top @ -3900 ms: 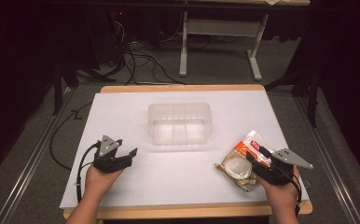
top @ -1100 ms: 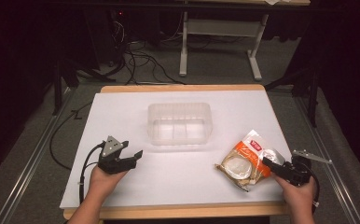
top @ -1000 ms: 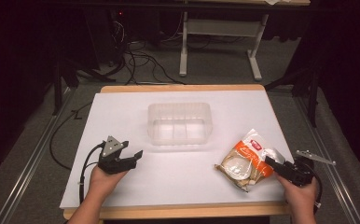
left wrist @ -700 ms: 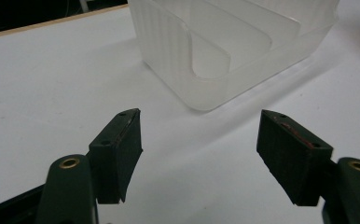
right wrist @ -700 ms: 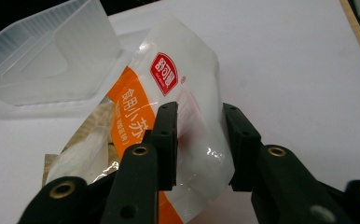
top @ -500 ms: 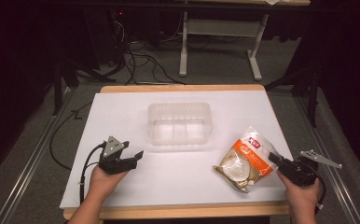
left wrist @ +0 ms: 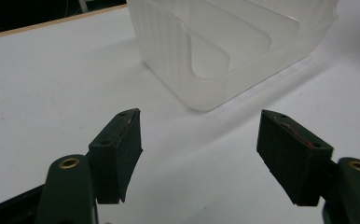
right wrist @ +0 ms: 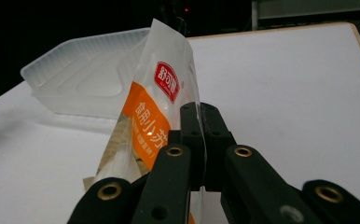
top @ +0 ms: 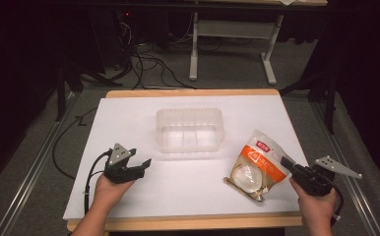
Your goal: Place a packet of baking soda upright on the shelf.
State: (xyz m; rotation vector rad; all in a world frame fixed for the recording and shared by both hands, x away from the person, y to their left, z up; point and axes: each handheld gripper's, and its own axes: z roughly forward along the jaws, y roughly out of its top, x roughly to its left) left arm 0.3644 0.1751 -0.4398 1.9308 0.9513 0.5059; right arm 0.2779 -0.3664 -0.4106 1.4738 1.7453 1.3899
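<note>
An orange and white snack bag (top: 257,164) lies at the right front of the white table, its far end tilted up. My right gripper (top: 287,164) is shut on the bag's right edge; in the right gripper view the jaws pinch the clear edge of the snack bag (right wrist: 162,105). My left gripper (top: 141,164) rests at the left front of the table, open and holding nothing. Its black pads (left wrist: 120,149) point toward the clear plastic tray (left wrist: 225,42). That clear plastic tray (top: 190,130) sits at the table's middle, with dividers inside.
The white table cover (top: 129,118) ends at a wooden edge (top: 188,223) near me. Behind the table stand a white desk frame (top: 227,34) and loose cables (top: 143,59) on the floor.
My right gripper has drawn back to the right and shut on the bag's edge, lifting and turning the bag. The left gripper has stayed put.
</note>
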